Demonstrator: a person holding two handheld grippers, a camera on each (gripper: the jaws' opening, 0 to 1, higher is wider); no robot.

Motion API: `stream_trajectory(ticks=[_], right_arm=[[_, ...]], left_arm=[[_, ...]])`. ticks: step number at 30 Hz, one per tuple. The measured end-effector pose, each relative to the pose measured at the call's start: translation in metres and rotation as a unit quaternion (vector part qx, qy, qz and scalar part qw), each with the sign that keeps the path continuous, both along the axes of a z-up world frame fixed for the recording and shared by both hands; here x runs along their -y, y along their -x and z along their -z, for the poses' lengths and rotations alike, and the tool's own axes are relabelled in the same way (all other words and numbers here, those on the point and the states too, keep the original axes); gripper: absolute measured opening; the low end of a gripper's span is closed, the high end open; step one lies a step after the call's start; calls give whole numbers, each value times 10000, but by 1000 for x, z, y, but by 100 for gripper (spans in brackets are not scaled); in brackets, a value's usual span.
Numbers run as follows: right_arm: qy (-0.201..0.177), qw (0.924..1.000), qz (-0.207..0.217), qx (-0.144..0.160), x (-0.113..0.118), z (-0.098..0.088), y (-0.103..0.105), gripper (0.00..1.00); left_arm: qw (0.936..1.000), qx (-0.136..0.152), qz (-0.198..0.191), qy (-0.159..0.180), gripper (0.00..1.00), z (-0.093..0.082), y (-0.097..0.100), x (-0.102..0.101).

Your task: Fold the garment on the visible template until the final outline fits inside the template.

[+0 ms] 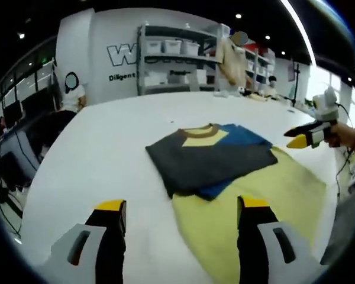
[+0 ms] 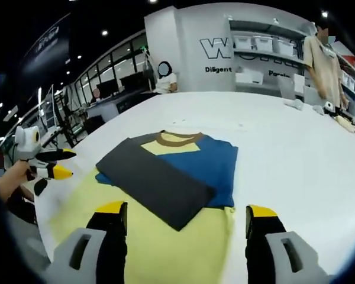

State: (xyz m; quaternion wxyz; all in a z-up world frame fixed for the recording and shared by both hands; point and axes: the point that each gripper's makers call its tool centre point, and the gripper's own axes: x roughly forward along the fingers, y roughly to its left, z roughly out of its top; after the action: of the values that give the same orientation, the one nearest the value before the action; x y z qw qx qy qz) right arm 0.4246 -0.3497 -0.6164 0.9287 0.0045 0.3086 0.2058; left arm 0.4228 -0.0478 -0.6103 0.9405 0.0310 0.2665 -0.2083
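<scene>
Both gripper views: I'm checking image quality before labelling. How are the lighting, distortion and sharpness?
Left gripper view: even overhead light, no harsh glare on the white table; fisheye bends the table edge; the shirt is fairly sharp, the shelves soft. Right gripper view: same even light, ceiling spots bright, the shirt clear, the wall lettering slightly blurred.

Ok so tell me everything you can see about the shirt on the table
The shirt is a soft knit garment in colour blocks: pale yellow body, blue panel, dark grey sleeve and a brown collar band. It lies flat on the white table, partly folded, with the grey sleeve laid diagonally across the chest over the blue and yellow. The yellow lower part spreads unfolded toward the cameras. Neither the left gripper nor the right gripper touches it; both are open above its hem. No template outline can be made out.
</scene>
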Motion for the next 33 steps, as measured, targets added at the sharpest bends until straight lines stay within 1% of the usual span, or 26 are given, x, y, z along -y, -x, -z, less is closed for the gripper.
stream_trajectory(ticks=[1, 3, 5, 6, 10, 13, 18, 22, 26, 30, 33], right_arm=[[-11, 10000, -4, 3, 0, -1, 2, 87], [-64, 9999, -69, -40, -3, -2, 12, 92], [-60, 9999, -90, -62, -4, -3, 21, 97], [-44, 9999, -87, -59, -4, -3, 23, 99], [56, 9998, -177, -86, -6, -2, 35, 99], [78, 9997, -225, -71, -8, -5, 45, 99], [146, 9995, -283, -92, -7, -6, 61, 99], [208, 9992, -320, -110, -3, -7, 72, 99], [242, 9991, -333, -143, -1, -5, 83, 99], [251, 9987, -374, -218, 0, -1, 94, 99], [253, 9985, -406, -274, 2, 3, 101, 99]], left_arm=[[10000, 0, 8, -4, 89, -1, 1, 0], [9999, -33, 77, -88, 93, -4, 9, 0], [9996, -26, 167, -205, 99, -5, 14, 0], [9996, -15, 190, -225, 99, -5, 16, 1], [9991, -79, 264, -335, 99, -5, 25, 1], [9987, -67, 265, -431, 99, -7, 33, -1], [9984, -59, 294, -479, 99, -10, 46, 0], [9982, -157, 289, -493, 99, -7, 57, 0], [9979, -219, 317, -522, 99, -5, 72, 1], [9960, -350, 470, -667, 99, 1, 86, 4], [9960, -375, 467, -657, 98, 3, 93, 5]])
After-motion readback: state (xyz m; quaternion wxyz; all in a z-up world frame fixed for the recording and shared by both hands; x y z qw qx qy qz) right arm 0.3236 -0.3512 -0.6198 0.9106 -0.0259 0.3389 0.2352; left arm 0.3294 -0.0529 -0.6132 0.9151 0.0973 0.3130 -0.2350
